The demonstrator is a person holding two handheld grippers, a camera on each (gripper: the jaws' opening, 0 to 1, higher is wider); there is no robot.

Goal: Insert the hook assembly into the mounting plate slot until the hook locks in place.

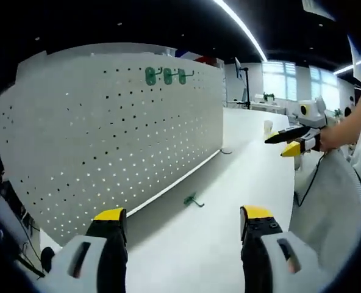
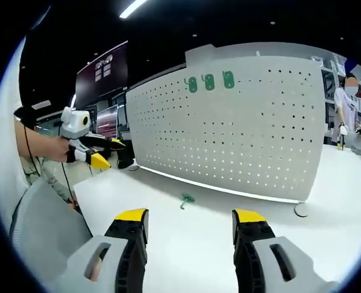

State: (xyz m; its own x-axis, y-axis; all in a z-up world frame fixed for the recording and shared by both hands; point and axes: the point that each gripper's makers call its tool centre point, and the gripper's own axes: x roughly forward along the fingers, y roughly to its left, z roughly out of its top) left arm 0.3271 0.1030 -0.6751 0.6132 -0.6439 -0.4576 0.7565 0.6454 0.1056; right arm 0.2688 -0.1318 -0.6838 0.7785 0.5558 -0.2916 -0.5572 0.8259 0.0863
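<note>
— Hook assembly (image 1: 193, 200): where is it lying?
— It is lying flat on the white surface (image 1: 229, 183), a small green piece just in front of the pegboard's foot, apart from both tools.
— And the board?
— The pegboard (image 2: 241, 128) is standing upright, a pale sheet punched with rows of round holes. Three green hooks (image 2: 209, 82) are hanging side by side near its top edge.
— The tools?
— The left tool (image 1: 183, 220) is hovering with jaws spread wide, holding nothing. The right tool (image 2: 189, 220) is likewise gaping and empty, yellow-tipped.
</note>
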